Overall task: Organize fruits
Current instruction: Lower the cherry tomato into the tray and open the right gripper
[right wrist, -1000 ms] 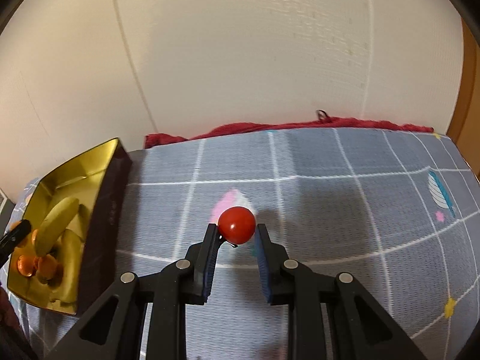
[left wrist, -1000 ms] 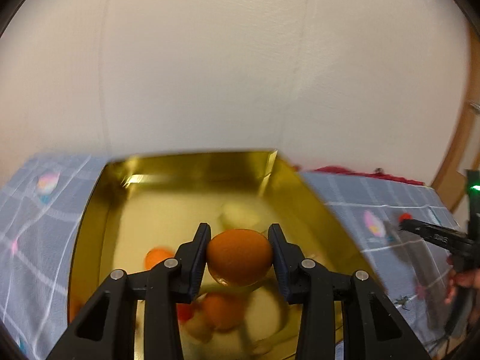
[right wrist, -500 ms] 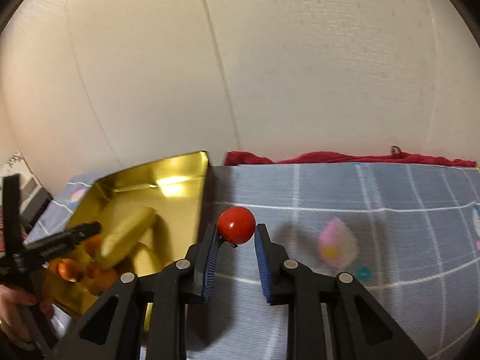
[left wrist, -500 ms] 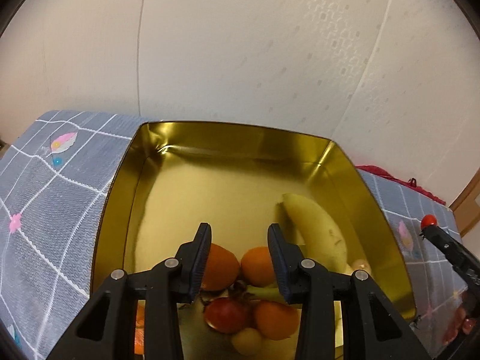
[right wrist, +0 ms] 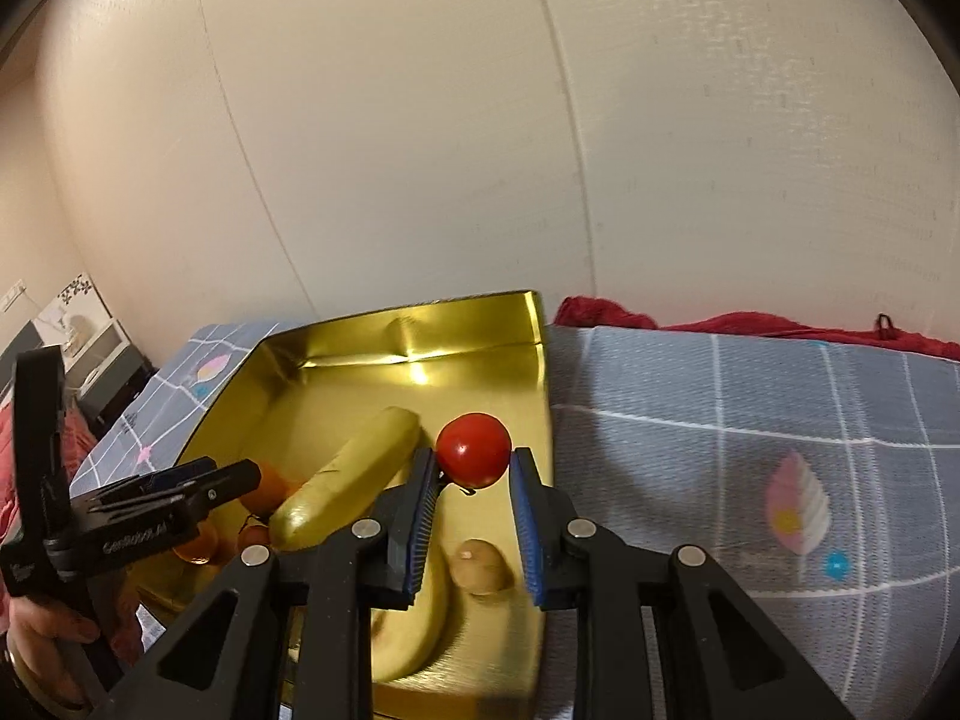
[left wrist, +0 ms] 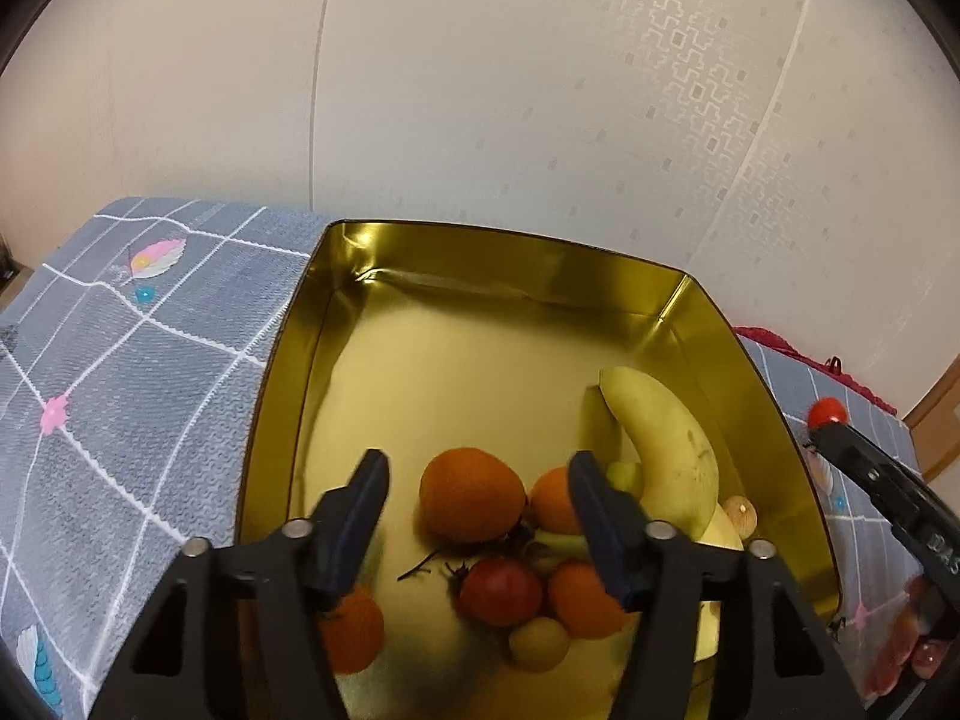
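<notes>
A gold tin (left wrist: 336,324) sits on the grey checked cloth (left wrist: 120,396) and holds a banana (left wrist: 666,450), oranges and small fruit. My left gripper (left wrist: 477,480) hangs open above the tin. A large orange (left wrist: 471,501) lies free on the tin floor between and beyond its fingers. My right gripper (right wrist: 472,474) is shut on a small red tomato (right wrist: 474,450), held above the tin's (right wrist: 420,330) right side, near the banana (right wrist: 354,474). From the left wrist view, the tomato (left wrist: 827,412) shows just past the tin's right rim.
More fruit fills the tin's near end: a red tomato (left wrist: 501,591), oranges (left wrist: 585,600), a pale round fruit (right wrist: 480,564). A white wall stands close behind. A red fabric (right wrist: 750,327) lines the cloth's far edge. A hand (right wrist: 42,630) holds the left gripper.
My left gripper let go of the orange, which now rests in the tin, and its jaws opened wider. My right gripper carried the tomato left, from over the cloth to over the tin.
</notes>
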The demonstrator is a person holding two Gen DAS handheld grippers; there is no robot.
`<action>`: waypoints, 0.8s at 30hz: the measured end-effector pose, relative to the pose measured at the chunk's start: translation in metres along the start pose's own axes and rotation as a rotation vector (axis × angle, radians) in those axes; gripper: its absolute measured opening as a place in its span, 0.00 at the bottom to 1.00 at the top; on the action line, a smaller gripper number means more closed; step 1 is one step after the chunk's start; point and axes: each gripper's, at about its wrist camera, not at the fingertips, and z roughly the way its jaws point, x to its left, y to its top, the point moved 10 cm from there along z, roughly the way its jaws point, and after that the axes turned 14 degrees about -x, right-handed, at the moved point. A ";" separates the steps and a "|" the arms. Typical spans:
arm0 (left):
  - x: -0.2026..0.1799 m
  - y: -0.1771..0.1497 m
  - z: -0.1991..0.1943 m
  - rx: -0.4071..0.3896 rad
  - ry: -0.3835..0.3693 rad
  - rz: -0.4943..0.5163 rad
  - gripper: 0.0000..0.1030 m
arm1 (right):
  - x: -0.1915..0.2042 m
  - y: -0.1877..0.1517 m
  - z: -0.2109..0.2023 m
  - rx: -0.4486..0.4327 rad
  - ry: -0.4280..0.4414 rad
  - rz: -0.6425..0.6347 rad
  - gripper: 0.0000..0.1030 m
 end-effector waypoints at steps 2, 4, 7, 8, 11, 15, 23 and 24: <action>0.000 -0.001 -0.004 -0.004 -0.004 0.006 0.68 | 0.004 -0.004 0.007 0.019 -0.002 -0.006 0.24; 0.002 -0.003 -0.007 -0.004 -0.004 0.008 0.76 | 0.010 -0.007 0.014 0.042 -0.005 -0.014 0.24; 0.006 -0.004 -0.016 -0.013 -0.001 0.010 0.82 | 0.019 -0.013 0.024 0.078 -0.004 -0.029 0.24; 0.008 -0.004 -0.019 -0.018 0.002 0.014 0.84 | 0.020 -0.014 0.027 0.085 -0.004 -0.031 0.24; 0.014 0.000 -0.027 -0.052 0.024 0.029 0.95 | 0.025 -0.016 0.035 0.107 -0.009 -0.035 0.24; 0.020 0.005 -0.039 -0.094 0.041 0.068 0.99 | 0.028 -0.019 0.047 0.132 -0.016 -0.023 0.24; 0.012 0.002 -0.051 -0.129 0.058 0.219 1.00 | 0.025 -0.025 0.061 0.162 -0.045 -0.014 0.24; 0.011 0.001 -0.053 -0.132 0.059 0.234 1.00 | 0.024 -0.025 0.061 0.163 -0.048 -0.015 0.24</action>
